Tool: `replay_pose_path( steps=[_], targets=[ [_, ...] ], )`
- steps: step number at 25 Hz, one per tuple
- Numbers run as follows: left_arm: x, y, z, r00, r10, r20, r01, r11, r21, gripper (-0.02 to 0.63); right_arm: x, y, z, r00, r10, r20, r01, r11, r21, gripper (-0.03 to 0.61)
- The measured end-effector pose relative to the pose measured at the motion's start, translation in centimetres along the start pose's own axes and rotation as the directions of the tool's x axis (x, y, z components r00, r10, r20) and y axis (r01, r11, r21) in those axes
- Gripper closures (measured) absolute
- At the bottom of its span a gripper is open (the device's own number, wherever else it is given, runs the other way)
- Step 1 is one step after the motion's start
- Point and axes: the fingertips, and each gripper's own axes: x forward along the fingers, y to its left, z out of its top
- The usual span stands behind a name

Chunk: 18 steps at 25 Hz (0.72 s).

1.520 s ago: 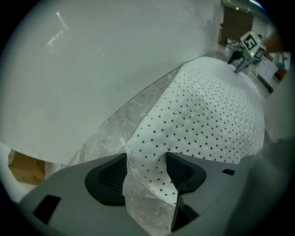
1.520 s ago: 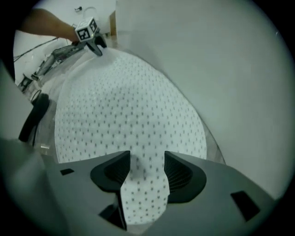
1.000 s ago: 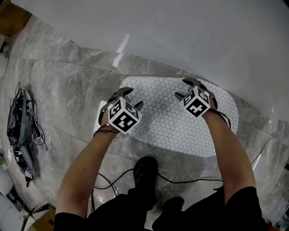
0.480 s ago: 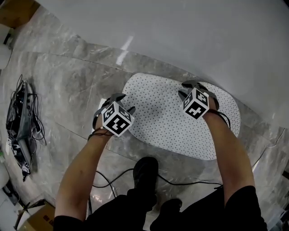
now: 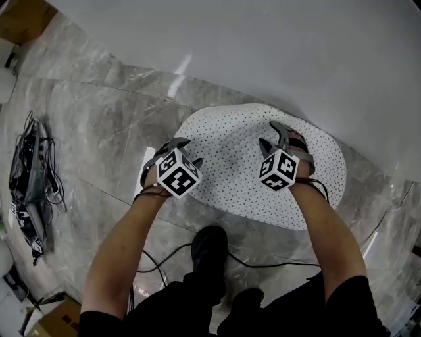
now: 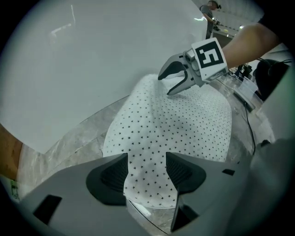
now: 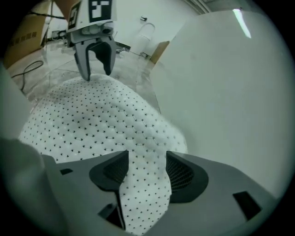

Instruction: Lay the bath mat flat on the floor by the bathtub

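Observation:
The white bath mat (image 5: 243, 164) with small black dots lies on the marble floor against the white bathtub (image 5: 296, 52). My left gripper (image 5: 187, 150) is at the mat's left end, and in the left gripper view a lifted fold of the mat (image 6: 152, 184) fills the gap between its jaws (image 6: 146, 170). My right gripper (image 5: 270, 133) is over the mat's right part. Its jaws (image 7: 146, 168) are opening, with a raised strip of mat (image 7: 143, 193) between them that touches both pads. Each gripper shows in the other's view: right (image 6: 168, 84), left (image 7: 97, 69).
A bundle of black cables (image 5: 33, 184) lies on the floor at the far left. A cardboard box (image 5: 20, 16) stands at the top left corner. The person's dark shoe (image 5: 210, 253) and a thin cable (image 5: 276, 264) are just below the mat.
Both grippers dipped toward the mat and came back. The right gripper has shifted left and nearer to me, and the mat's far edge now bulges up toward the tub.

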Motion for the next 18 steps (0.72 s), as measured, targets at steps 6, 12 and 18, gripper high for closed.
replay_pose_path(
  steps=[6, 12, 18],
  targets=[
    [1.2, -1.1, -0.6, 0.997, -0.05, -0.062, 0.051, 0.999, 0.008, 0.344, -0.4, 1.0, -4.8, 0.987, 0.135, -0.082, -0.112, 0.964, 0.242, 0.298],
    [2.4, -3.1, -1.1, 0.985, -0.127, -0.117, 0.128, 0.992, 0.005, 0.344, -2.5, 2.3, -10.7, 0.969, 0.227, -0.096, -0.158, 0.871, 0.465, 0.295],
    [3.1, -3.9, -1.3, 0.986, -0.103, -0.129, 0.107, 0.994, 0.026, 0.344, -4.4, 4.0, -13.8, 0.969, 0.245, -0.017, -0.165, 0.698, 0.696, 0.36]
  ],
)
